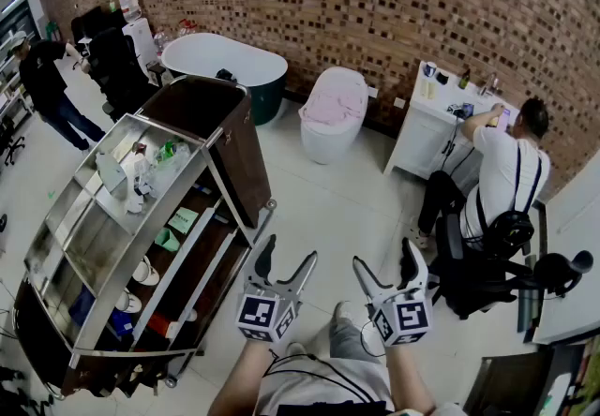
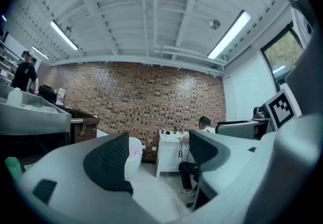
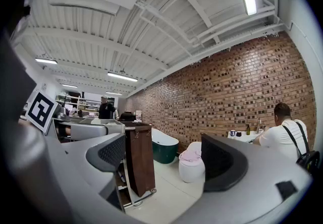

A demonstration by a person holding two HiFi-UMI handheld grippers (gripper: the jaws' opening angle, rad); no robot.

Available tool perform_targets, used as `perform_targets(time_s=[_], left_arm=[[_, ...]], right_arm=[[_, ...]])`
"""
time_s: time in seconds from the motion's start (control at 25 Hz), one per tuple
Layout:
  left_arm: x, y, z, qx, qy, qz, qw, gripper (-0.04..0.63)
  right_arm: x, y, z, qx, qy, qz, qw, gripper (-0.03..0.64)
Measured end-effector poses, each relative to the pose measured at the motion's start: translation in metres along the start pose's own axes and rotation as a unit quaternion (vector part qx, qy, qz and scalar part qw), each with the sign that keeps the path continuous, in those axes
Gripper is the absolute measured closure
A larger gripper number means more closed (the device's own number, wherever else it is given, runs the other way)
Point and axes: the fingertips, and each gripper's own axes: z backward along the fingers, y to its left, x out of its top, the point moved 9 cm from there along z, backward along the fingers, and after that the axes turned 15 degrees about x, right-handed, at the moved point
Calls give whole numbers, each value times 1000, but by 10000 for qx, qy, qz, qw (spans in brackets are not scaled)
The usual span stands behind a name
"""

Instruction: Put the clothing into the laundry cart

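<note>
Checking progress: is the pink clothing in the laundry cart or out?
Out. The pink clothing lies on top of the white toilet, well apart from the laundry cart.

Pink clothing (image 1: pixel 333 105) lies crumpled on the white toilet (image 1: pixel 323 144), well apart from the brown-bagged laundry cart (image 1: pixel 246 161).

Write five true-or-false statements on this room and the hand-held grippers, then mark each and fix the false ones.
1. Pink clothing lies on the white toilet. True.
2. The left hand-held gripper is shut on the clothing. False: its jaws stand apart, empty.
3. The cart's brown laundry bag is at the end nearest the bathtub. True.
4. The right hand-held gripper holds a towel. False: it is open, with nothing between its jaws.
5. Nobody is at the white vanity. False: a person in a white shirt is there.
</note>
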Motion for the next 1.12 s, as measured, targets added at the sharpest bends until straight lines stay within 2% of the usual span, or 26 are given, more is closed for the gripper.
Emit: perform_targets(time_s=[0.2,0.44,0.68,0.92,1.12], left_arm=[[12,-24,-56,87,-91,-97,9999,235],[33,-57,-144,91,-364,-180,9991,235],[38,-99,-223,-34,-435,-191,9989,235],[26,-121,-266,49,-319,-355,9989,235],[22,-115,-292,164,-83,-382,9991,235]], right_arm=[[7,-71,-20,9,-165,-76,9998,129],[27,-175,-44,-161,-660,-71,9977,133],[25,-248,-55,-174,-715,-28,9973,135],[1,-294,-64,-38,-621,-253,9977,137],[-8,-311,-94,148,-510,-469,9975,137]])
